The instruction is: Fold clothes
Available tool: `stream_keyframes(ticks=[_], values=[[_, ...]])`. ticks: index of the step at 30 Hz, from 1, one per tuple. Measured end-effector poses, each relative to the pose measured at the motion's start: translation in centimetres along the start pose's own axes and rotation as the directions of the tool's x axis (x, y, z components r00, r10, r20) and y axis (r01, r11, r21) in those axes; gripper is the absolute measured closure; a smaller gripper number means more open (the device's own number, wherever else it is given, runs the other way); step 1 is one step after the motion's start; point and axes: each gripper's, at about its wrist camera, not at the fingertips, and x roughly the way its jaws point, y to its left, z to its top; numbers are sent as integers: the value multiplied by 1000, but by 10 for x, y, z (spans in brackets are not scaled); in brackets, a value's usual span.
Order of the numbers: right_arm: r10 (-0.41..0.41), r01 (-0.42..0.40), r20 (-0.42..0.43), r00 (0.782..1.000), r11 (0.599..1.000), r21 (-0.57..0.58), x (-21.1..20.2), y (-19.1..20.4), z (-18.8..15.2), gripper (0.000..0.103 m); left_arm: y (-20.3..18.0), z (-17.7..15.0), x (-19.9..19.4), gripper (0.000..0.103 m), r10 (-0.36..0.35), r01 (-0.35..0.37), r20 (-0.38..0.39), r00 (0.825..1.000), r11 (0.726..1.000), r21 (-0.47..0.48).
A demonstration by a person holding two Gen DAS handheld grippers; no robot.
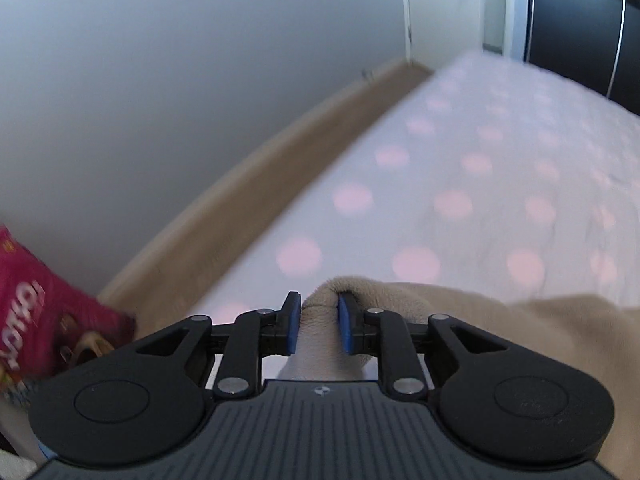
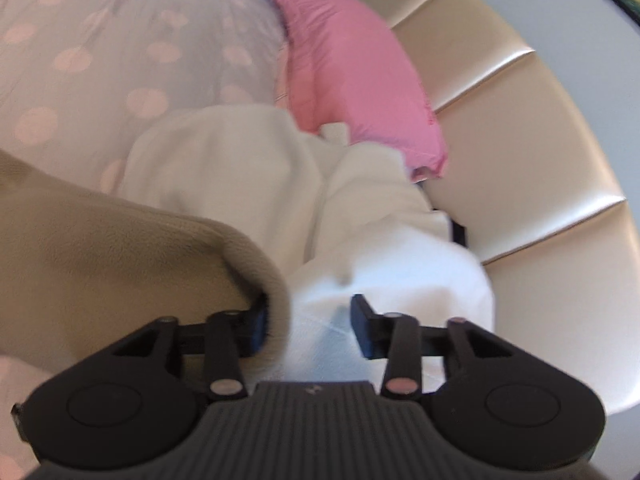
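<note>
A beige fleece garment (image 1: 500,320) lies over the bed and hangs from my left gripper (image 1: 318,322), whose blue-padded jaws are shut on a bunched fold of it. In the right wrist view the same beige garment (image 2: 120,248) drapes from the left, and its edge sits against the left finger of my right gripper (image 2: 308,330). The right jaws stand apart, with the beige edge and a white garment (image 2: 360,240) between and beneath them. I cannot tell if the right gripper grips anything.
The bed (image 1: 460,160) has a white sheet with pink dots. A tan bed frame edge (image 1: 240,208) runs beside a grey wall. A magenta snack bag (image 1: 40,312) sits at the left. A pink pillow (image 2: 352,68) leans on a cream padded headboard (image 2: 520,160).
</note>
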Motion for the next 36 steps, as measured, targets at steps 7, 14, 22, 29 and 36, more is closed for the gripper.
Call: stream_keyframes(ticks=[7,14,22,29,36], values=[[122,-122,-5,993,987,-104,-17,-2,-3,23,-24,-34,19,71,-79,86,-66,995,991,104],[169,-178,-66,983,968,-174,-29,-19,-25,23,-66,-68,-10,58,-188,204,-85,978,947,248],[109,-121,-132,985,989,-81,-21,-44,-37,23,-114,-116,-37,58,-262,290,-127,957,888,357],[9,-29,-120,993,985,-170,-34,-64,-34,23,-125,-141,-34,58,-269,302,-141,953,884,357],[-125,103,-50,991,945,-311,-40,-58,-28,23,-118,-144,-27,58,-261,297,-151,953,902,313]])
